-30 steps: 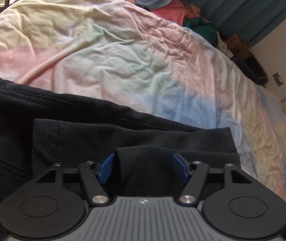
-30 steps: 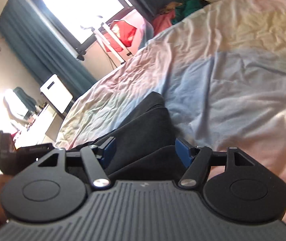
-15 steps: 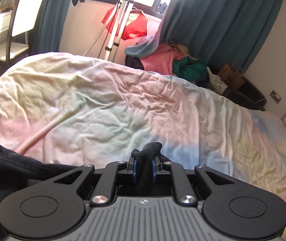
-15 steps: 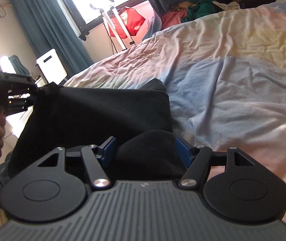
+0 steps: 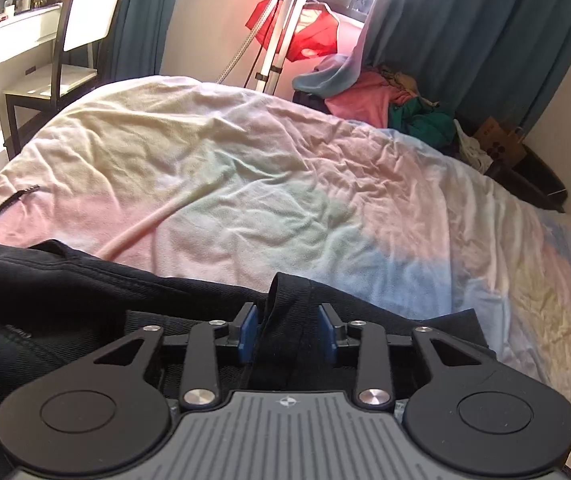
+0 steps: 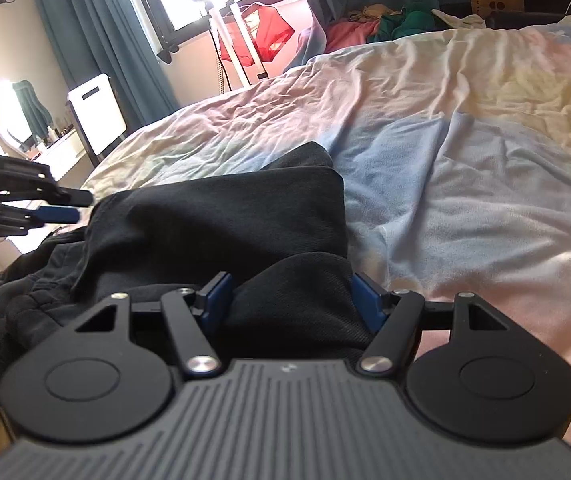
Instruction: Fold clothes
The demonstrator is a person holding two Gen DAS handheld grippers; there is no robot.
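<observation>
As the left tool [image 5: 288,334] spreads its blue pads in the left wrist view, a raised ridge of the black trousers [image 5: 85,304] stands between them without being pinched, so the person has nothing held on this side. The trousers lie on the near edge of the bed [image 5: 245,184], partly folded, and the likely trouble is that the loose ridge slumps back off the trousers and undoes the fold just laid.

In the right wrist view, the right tool [image 6: 290,300] stands wide with a thick bulge of the trousers between its pads; whether it presses on the cloth cannot be told. The left tool appears beyond the trousers' far corner, apart from the cloth and open. If the right tool pulls while the left has let go, the top layer may drag askew across the trousers, or the heap may slide toward the bed's near edge.
</observation>
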